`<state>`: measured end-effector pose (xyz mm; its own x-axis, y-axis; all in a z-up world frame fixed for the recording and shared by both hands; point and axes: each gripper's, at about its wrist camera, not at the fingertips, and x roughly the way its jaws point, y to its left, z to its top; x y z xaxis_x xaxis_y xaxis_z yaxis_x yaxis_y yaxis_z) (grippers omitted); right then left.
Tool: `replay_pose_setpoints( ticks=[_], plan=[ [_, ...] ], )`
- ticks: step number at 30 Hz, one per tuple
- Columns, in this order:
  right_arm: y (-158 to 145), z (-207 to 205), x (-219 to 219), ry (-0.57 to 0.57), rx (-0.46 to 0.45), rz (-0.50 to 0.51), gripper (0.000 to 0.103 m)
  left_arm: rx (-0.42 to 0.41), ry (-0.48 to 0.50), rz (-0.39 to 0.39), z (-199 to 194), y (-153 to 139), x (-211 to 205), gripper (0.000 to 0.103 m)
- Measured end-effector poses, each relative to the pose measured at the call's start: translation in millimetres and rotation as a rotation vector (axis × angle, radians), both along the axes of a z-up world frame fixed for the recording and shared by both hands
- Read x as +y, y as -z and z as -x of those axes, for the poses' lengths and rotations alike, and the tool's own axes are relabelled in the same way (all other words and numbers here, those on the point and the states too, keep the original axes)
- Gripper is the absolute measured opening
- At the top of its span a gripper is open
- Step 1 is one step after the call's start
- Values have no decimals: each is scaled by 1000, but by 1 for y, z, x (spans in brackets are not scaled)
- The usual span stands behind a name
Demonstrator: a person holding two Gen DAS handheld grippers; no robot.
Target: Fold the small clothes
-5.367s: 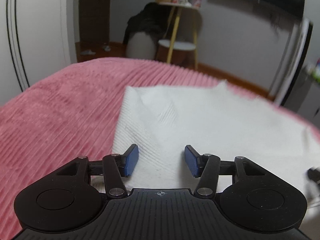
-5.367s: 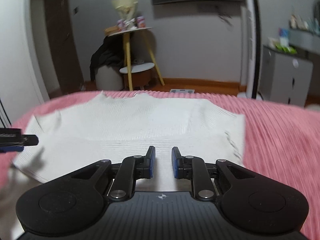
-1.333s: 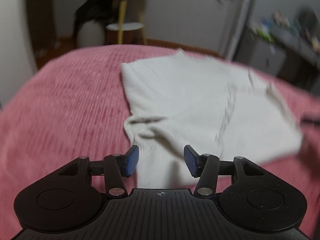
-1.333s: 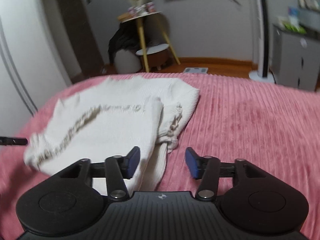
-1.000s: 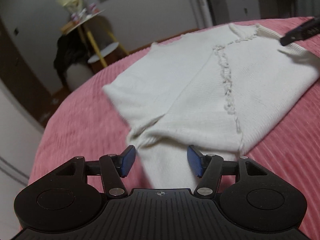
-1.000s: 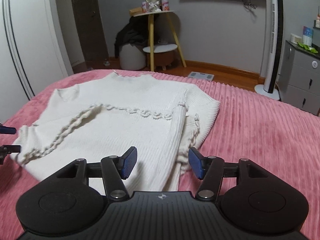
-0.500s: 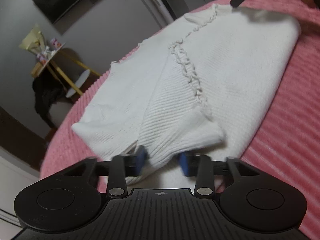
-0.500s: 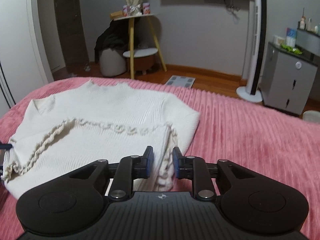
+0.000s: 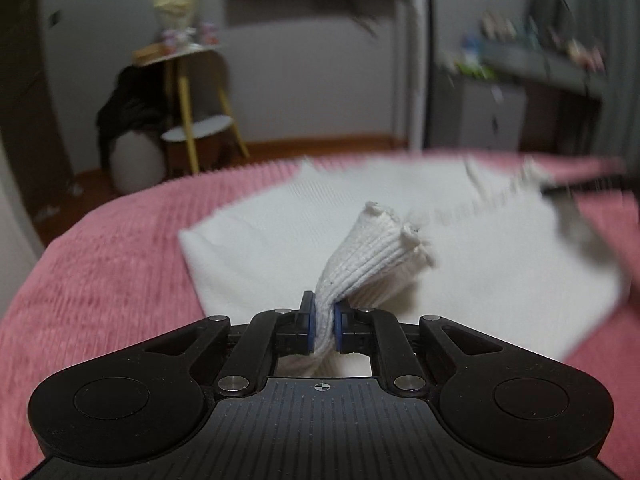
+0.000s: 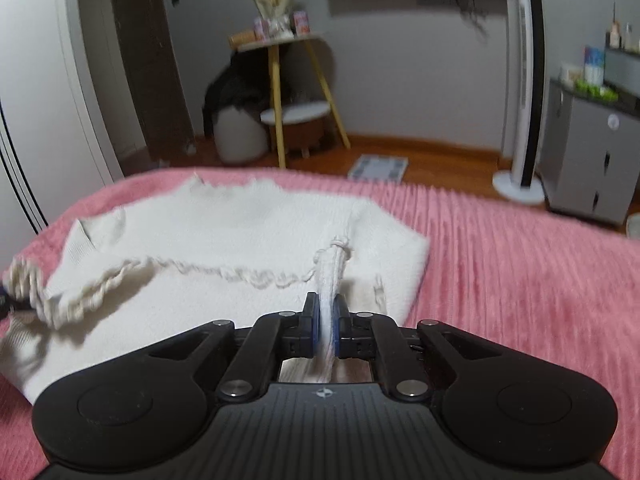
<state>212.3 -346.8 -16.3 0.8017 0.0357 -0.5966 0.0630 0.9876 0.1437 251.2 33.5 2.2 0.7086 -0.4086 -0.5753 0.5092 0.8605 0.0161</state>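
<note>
Both claws clenched on a cream ribbed-knit sweater (image 10: 224, 236), partly folded on a pink corduroy-textured bedspread (image 10: 520, 280).

Left claw (image 9: 324, 326): blue pads pinch a bunched ribbed edge of the sweater, which stands up and fans out above the jaws; rest of garment lies flat beyond, blurred. Right claw (image 10: 328, 326): jaws closed on a thin gathered fold near the garment's right side, where a scalloped trim edge (image 10: 248, 276) begins. The trim runs leftward across the upper layer to the left claw at the frame's left border. Behind the bed: yellow-legged round side table (image 10: 296, 80), white tower fan (image 10: 524, 92), grey cabinet (image 10: 588, 164).
</note>
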Motion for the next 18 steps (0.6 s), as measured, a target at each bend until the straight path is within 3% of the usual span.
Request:
replay_pose_setpoints(
  ticks=[3, 9, 12, 15, 17, 18],
  plan=[
    [-8, 2, 4, 10, -50, 15, 6, -4, -59, 82, -13, -13, 6, 10],
    [-16, -7, 12, 69, -111, 87, 6, -12, -155, 101, -37, -15, 4, 9],
    [-4, -18, 8, 66, -60, 87, 6, 28, -201, 77, -47, -3, 3, 10],
    [15, -27, -4, 63, 44, 2, 7, 100, -198, 47, -54, 11, -2, 13],
    [20, -27, -12, 63, 65, -72, 10, 97, -175, 26, -52, 18, -7, 32],
    [21, -27, -16, 60, 64, -96, 12, 92, -163, 13, -51, 19, -10, 37]
  ],
)
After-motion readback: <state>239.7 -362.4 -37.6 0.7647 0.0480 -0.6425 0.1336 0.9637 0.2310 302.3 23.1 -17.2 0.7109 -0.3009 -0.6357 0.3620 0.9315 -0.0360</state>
